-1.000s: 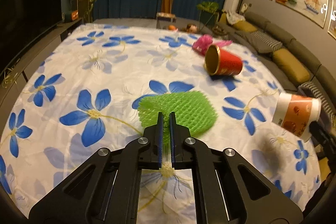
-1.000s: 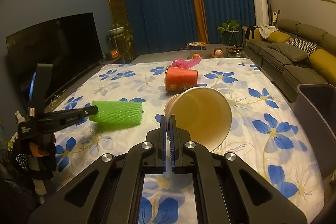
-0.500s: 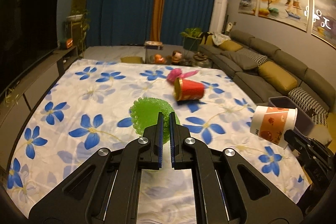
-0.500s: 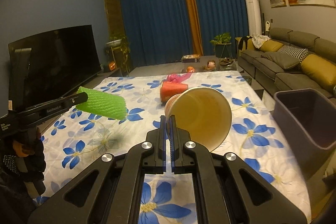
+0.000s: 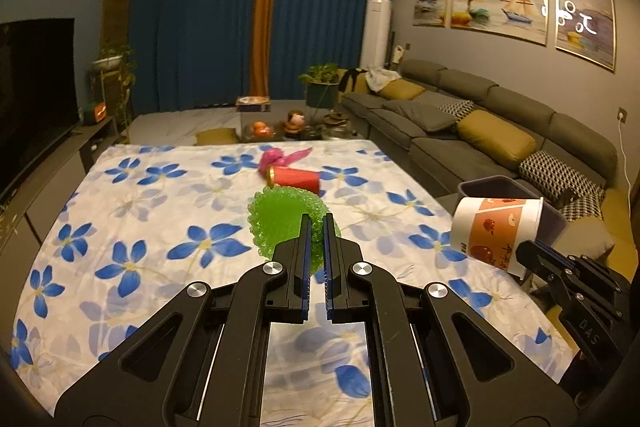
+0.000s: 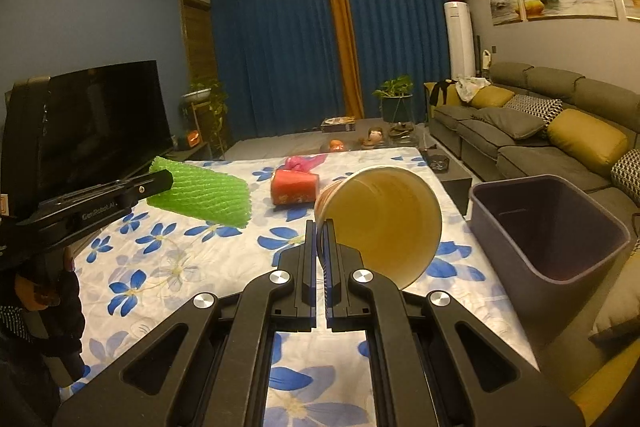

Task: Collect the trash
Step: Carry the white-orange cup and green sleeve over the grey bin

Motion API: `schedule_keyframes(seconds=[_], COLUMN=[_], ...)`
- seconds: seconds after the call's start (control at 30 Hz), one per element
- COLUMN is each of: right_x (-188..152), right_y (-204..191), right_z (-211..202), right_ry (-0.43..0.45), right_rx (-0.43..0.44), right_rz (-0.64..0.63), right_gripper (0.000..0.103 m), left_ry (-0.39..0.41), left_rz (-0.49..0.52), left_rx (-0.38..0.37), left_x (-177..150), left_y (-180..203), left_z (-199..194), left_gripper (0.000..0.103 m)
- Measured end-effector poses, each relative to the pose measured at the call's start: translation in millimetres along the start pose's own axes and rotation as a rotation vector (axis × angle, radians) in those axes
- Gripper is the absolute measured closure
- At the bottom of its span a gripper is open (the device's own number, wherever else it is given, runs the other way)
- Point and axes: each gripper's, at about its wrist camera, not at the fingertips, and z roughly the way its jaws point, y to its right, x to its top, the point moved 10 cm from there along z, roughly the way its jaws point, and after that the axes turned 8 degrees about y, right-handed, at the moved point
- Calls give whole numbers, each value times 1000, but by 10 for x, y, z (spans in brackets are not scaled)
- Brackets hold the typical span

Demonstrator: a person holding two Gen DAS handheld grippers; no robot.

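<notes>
My left gripper [image 5: 316, 223] is shut on a green foam net [image 5: 280, 223] and holds it in the air above the flowered table [image 5: 160, 211]; the net also shows in the right wrist view [image 6: 204, 195]. My right gripper [image 6: 321, 231] is shut on the rim of a white and orange paper cup [image 6: 380, 215], held on its side with its mouth toward the camera. The cup also shows in the left wrist view [image 5: 496, 227]. A red cup [image 5: 294, 179] lies on its side on the table beside a pink wrapper [image 5: 280, 157]. A grey bin [image 6: 548, 227] stands at the table's right edge.
A grey sofa [image 5: 480, 131] with yellow cushions runs along the right wall. A TV [image 6: 100, 123] stands on the left. A low table with small items [image 5: 276, 127] and a plant [image 5: 320, 83] stand beyond the far edge.
Both grippers have risen with their loads. The green net has left the tablecloth and hangs in the air. The cup has moved closer to the bin.
</notes>
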Motion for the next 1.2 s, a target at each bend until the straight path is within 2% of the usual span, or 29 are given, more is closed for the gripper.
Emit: schedule_keyframes(seconds=[0.4, 0.77, 1.2], right_x=[124, 198, 406], right_y=[332, 850, 1709], right_z=[-95, -156, -253], right_ry=[35, 55, 119], right_rx=[-56, -145, -340], right_rz=[5, 28, 44], right_gripper=[99, 99, 99], left_ry=[12, 15, 49], left_rz=[48, 77, 137], left_rx=[-58, -127, -265], left_x=[106, 210, 423], left_y=[437, 921, 1961], left_z=[82, 268, 630], left_gripper=[98, 98, 98])
